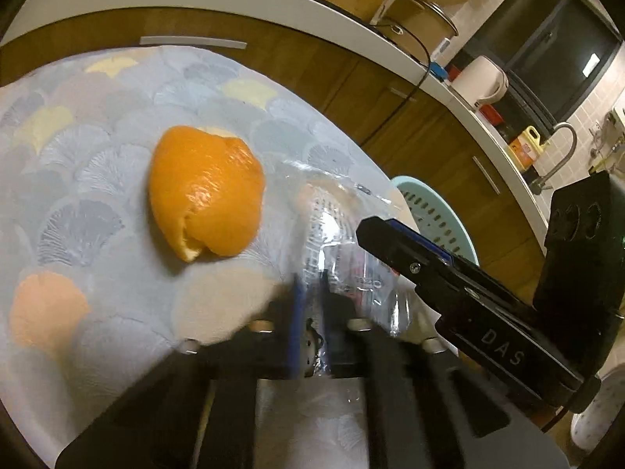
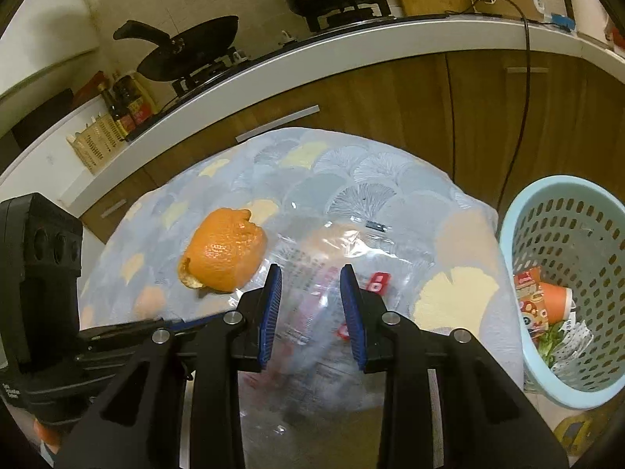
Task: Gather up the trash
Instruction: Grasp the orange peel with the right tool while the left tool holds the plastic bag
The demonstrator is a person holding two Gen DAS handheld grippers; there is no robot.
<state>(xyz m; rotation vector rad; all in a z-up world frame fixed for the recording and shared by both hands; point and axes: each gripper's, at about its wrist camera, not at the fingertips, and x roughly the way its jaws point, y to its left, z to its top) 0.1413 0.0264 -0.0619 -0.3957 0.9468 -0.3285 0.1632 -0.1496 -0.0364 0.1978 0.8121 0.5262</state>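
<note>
An orange peel lies on the patterned tablecloth; it also shows in the right wrist view. A clear plastic wrapper with red print lies to the right of the peel. My left gripper is nearly shut with the near edge of the wrapper between its blue pads. My right gripper is open, its jaws standing over the wrapper. The right gripper also shows in the left wrist view.
A light blue perforated trash basket stands right of the table, holding a paper cup and wrappers. It also shows in the left wrist view. A kitchen counter with stove, pan and pot runs behind. Wooden cabinets stand below it.
</note>
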